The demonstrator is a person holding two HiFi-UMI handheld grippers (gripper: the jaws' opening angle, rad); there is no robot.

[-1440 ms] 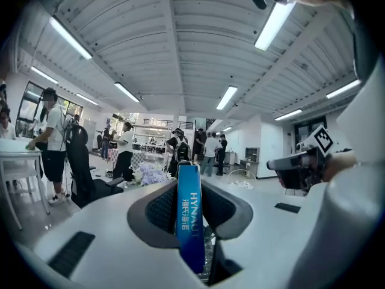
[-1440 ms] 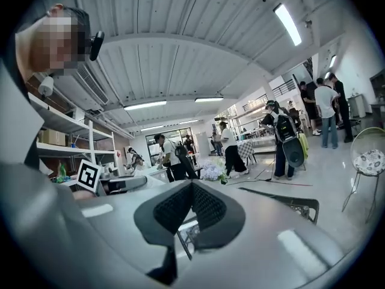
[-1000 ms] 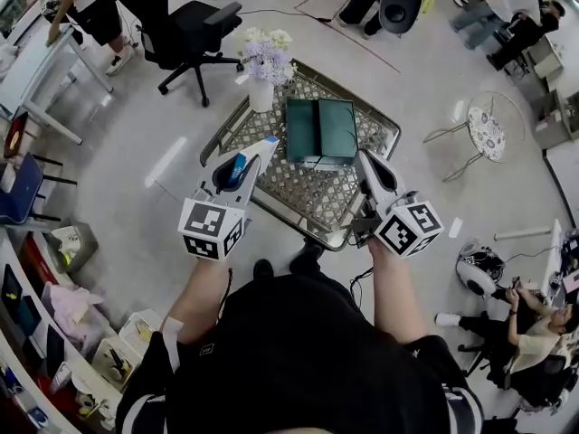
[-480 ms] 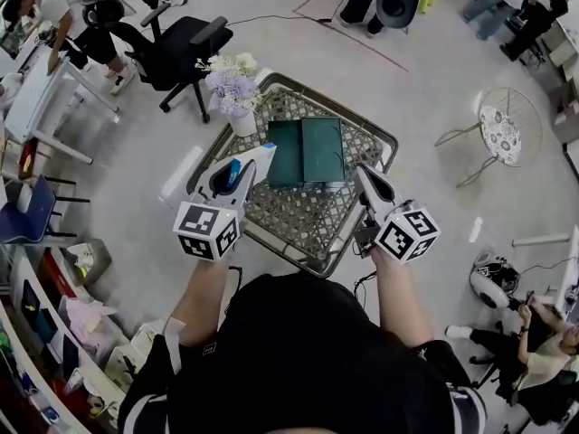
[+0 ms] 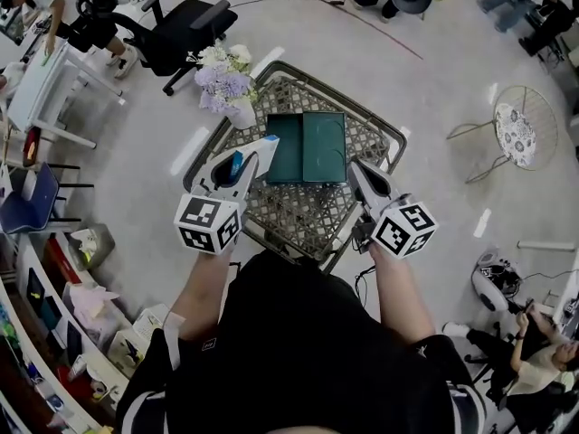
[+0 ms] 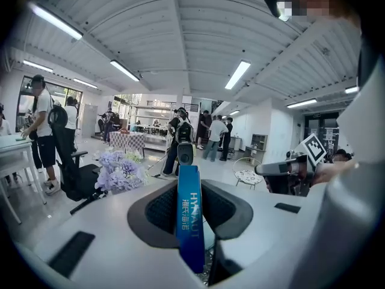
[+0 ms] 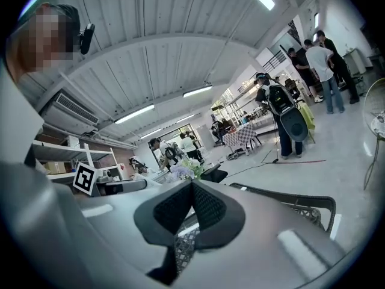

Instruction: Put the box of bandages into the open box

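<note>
Right gripper (image 7: 192, 184) closed, empty, lattice table (image 7: 283, 192) beyond

- Head view looks steeply down onto the surface (image 5: 298, 211), the left tongs (image 5: 260, 150) and the right tongs (image 5: 356, 167).
- Tongs views look closely along their jaws, roughly level; both share the flowers (image 6: 120, 170).

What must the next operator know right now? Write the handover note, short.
Left claw: shut on the box of bandages, over the table's left side.
Right claw: shut, empty, near the table's right edge.
Open box: green, lying open on the table, beyond both claws.
Done: bandages picked up.
Left to do: carry them over the open box and release.
</note>
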